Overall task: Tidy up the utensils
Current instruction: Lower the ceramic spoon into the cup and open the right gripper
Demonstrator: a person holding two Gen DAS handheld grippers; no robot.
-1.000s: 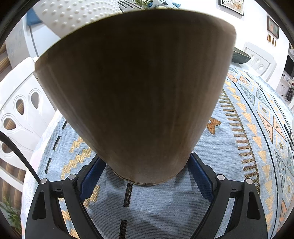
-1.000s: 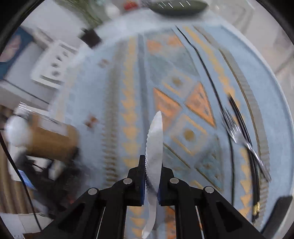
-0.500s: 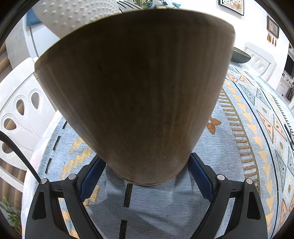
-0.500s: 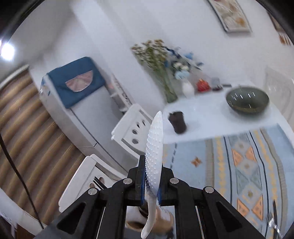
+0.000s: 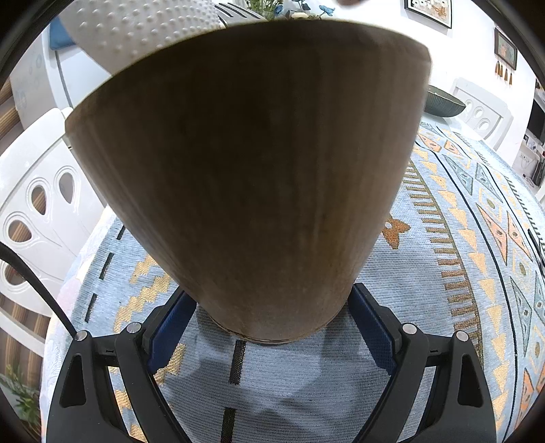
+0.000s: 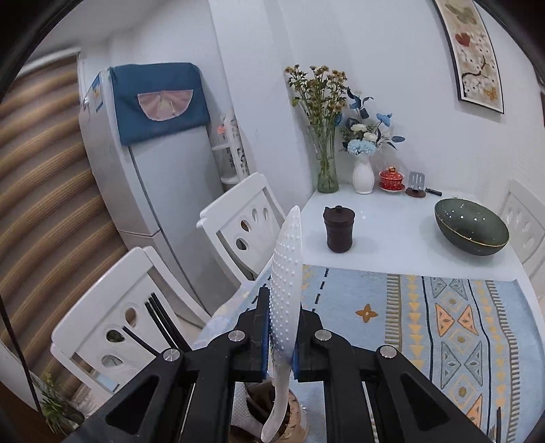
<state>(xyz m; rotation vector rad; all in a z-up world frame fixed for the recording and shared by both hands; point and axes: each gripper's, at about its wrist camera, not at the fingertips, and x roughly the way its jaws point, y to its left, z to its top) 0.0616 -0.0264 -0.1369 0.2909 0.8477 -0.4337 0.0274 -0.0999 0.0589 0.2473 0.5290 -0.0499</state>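
Left gripper (image 5: 269, 327): jaws spread to either side of the wooden holder's (image 5: 252, 177) base, blue pads against its lower wall at 8 and 4 o'clock; it grips the holder.
Wooden holder: upright on the patterned cloth (image 5: 453, 218), filling most of the left view; its mouth is at 12 o'clock, past the frame's top.
Holder contents: a dotted white paddle head (image 5: 143, 30) rises above the rim at 11 o'clock; dark tines (image 5: 231, 10) show just beside it.
Right gripper (image 6: 282, 335): jaws pressed together on the white rice paddle (image 6: 286, 283), pinching it at its neck.
Paddle axis: long axis runs 12 to 6 o'clock in the right view, dotted head up and tilted slightly toward 1 o'clock, handle end down.
Paddle place: handle tip hangs over the holder's open mouth (image 6: 289, 409) at 6 o'clock; I cannot tell whether it touches the rim.
Surface edges: the cloth ends at a straight edge, with bare white surface (image 6: 391, 231) beyond it at 1 o'clock.
Open room: the cloth at 3 o'clock lies bare; a dark jar (image 6: 339, 229) and green bowl (image 6: 471, 226) stand well apart on the white part.
Left side: two white chairs (image 6: 112, 327) stand close to the surface's edge at 9 o'clock.
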